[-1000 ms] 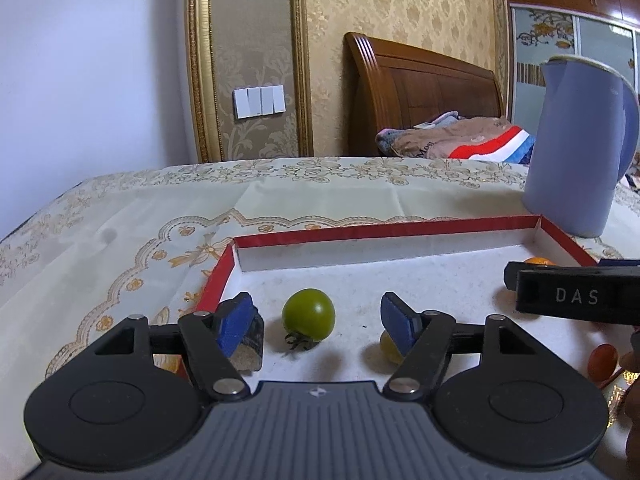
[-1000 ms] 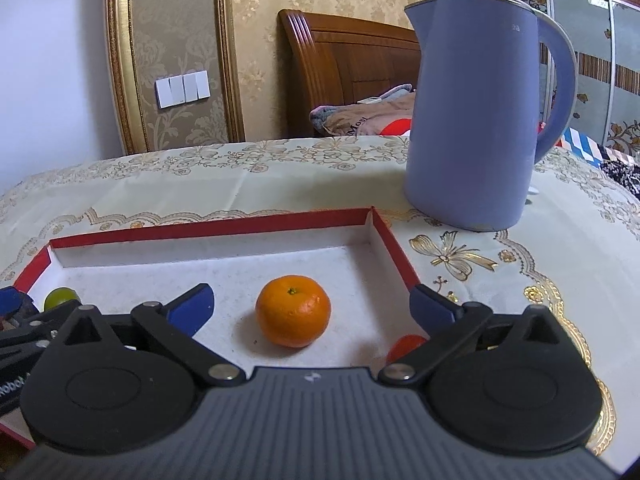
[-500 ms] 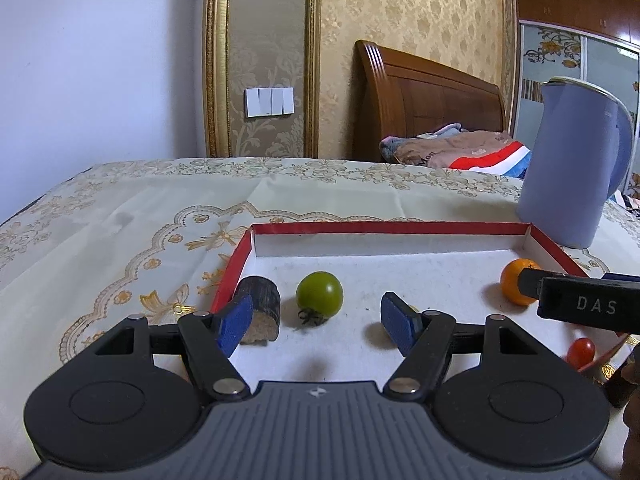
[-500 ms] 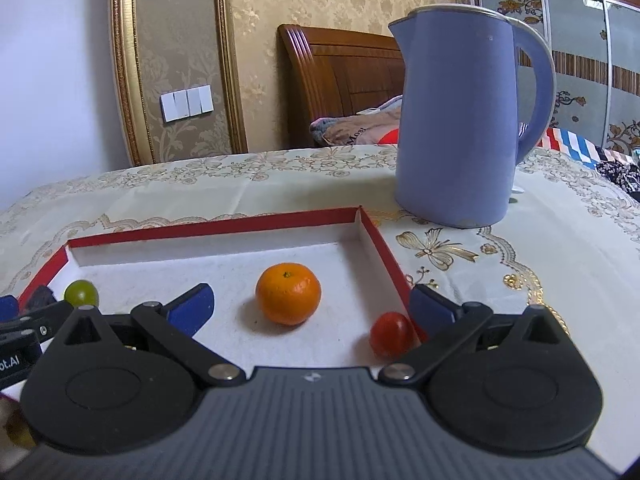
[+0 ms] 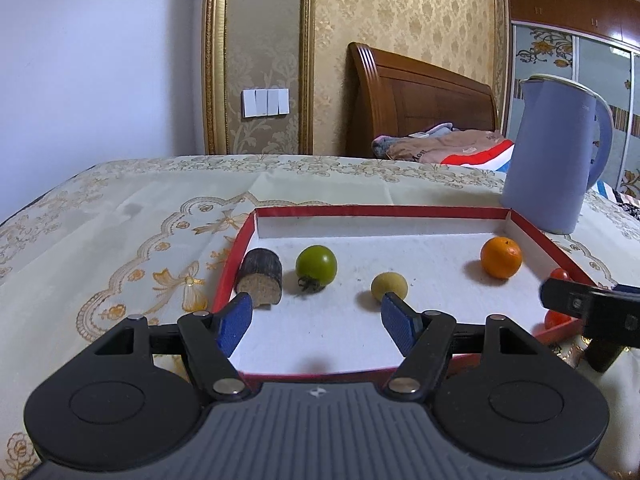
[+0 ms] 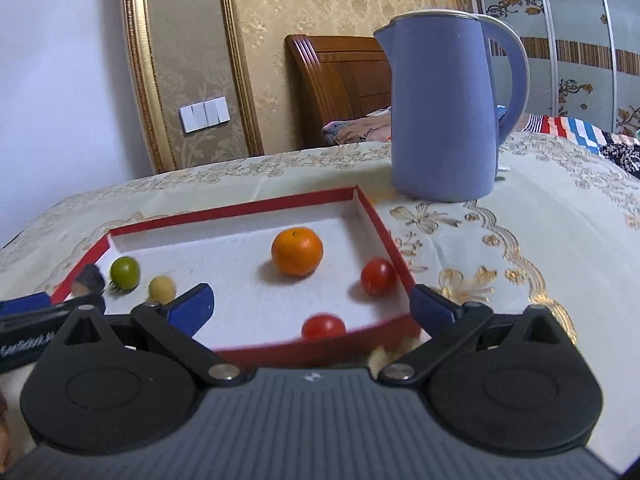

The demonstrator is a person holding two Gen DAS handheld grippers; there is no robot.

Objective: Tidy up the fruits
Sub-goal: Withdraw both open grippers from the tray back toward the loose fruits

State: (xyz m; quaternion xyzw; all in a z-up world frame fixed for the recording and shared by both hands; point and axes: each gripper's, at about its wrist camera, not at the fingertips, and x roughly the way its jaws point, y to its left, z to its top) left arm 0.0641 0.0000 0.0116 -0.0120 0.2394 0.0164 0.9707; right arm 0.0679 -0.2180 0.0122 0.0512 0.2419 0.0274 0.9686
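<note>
Fruit all sits inside the red-rimmed tray (image 5: 440, 213), so sorting looks about done. Dark cut piece (image 5: 260, 278) and green tomato (image 5: 316, 263) far left, small yellow fruit (image 5: 389, 286) mid, orange (image 6: 297, 251) and two red tomatoes (image 6: 378, 276) right. Left gripper (image 5: 316, 320) and right gripper (image 6: 310, 306) both hover at the near rim, jaws apart, nothing held; probably clear of the fruit to avoid knocking it. Kettle (image 6: 444, 108) stands beyond the far right corner.

Gold damask wall (image 5: 400, 20), wooden headboard (image 5: 420, 100), patterned wardrobe (image 6: 560, 40).
</note>
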